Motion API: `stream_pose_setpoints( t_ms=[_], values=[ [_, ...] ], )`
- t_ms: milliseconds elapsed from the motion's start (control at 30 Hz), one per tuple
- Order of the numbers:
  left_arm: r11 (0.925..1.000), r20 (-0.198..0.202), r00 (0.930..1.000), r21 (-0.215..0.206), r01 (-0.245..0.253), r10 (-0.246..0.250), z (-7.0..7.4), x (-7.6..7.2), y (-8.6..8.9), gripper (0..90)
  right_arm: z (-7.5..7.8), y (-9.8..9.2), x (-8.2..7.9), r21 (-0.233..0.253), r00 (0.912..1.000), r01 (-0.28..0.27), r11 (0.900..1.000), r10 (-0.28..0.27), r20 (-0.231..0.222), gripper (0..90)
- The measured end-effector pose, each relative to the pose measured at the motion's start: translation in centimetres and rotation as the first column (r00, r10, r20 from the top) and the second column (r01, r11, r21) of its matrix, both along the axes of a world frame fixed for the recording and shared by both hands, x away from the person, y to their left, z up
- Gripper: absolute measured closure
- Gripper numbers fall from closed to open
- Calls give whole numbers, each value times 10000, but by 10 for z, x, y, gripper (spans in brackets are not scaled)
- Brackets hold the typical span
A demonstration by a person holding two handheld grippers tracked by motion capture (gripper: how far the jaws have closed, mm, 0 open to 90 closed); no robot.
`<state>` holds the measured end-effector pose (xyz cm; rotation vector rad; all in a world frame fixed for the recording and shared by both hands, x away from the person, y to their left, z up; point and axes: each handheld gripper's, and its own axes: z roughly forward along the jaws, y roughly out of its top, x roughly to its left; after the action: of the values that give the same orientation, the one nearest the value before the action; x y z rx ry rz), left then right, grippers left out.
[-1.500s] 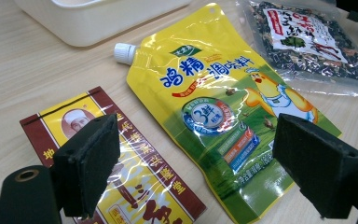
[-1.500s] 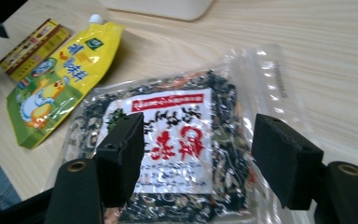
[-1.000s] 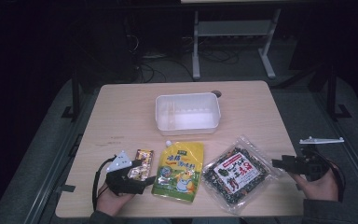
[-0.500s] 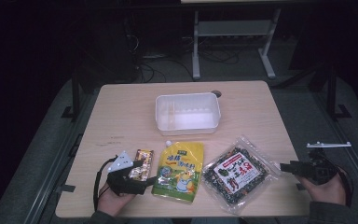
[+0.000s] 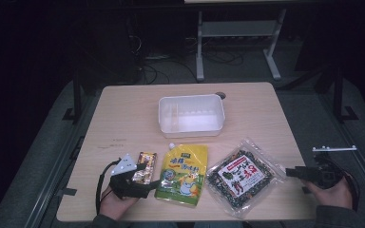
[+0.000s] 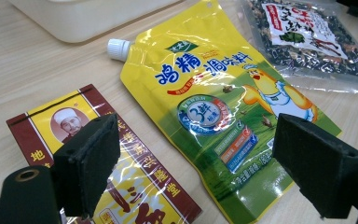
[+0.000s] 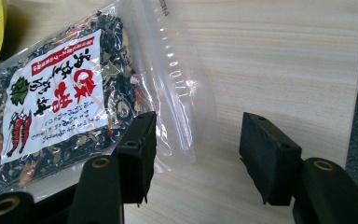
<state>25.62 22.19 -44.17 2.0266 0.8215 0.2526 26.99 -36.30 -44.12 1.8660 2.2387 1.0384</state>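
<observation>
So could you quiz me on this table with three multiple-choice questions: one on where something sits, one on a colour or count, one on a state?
1. Where is the white tub?
A. At the table's near edge
B. Beyond the packets, mid-table
C. On the floor

2. What colour is the spouted pouch?
A. Yellow
B. Blue
C. Grey

3. How do the left gripper's jaws stand?
A. Clamped on the pouch
B. Open, holding nothing
C. Shut on the tub

Answers: 1 B, the high view shows it farther from the person than the three packets. 2 A, its printed front is bright yellow. 3 B, a wide gap shows between the pads, with packets lying flat beneath.
</observation>
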Motion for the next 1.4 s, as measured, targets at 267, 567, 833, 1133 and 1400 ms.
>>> stream_pose_setpoints(
  t_ms=[267, 567, 833, 1133, 1400],
  values=[
    [10000, -140, 9999, -89, -14, 12, -1, 1, 0, 147, -6, 1, 3, 329, 9993, -110, 9994, 122, -343, 539],
    [9999, -286, 9996, -121, 78, -81, -3, 2, -1, 147, -17, -3, 8, 1136, 9960, -28, 9935, 129, -879, 722],
    [9993, -423, 9985, -78, 355, -358, -3, 1, -5, 148, -16, -11, 6, 1979, 9973, 66, 9802, 81, -732, 891],
    [9955, -864, 9929, -547, 770, -816, 3, 0, -16, 150, 5, -3, 1, 1033, 9996, -269, 9943, 274, -39, 895],
    [9866, -978, 9822, -477, 1560, -1600, 13, 9, -48, 149, 46, 6, -4, 584, 9889, -1011, 9932, 939, 1148, 896]
  ],
)
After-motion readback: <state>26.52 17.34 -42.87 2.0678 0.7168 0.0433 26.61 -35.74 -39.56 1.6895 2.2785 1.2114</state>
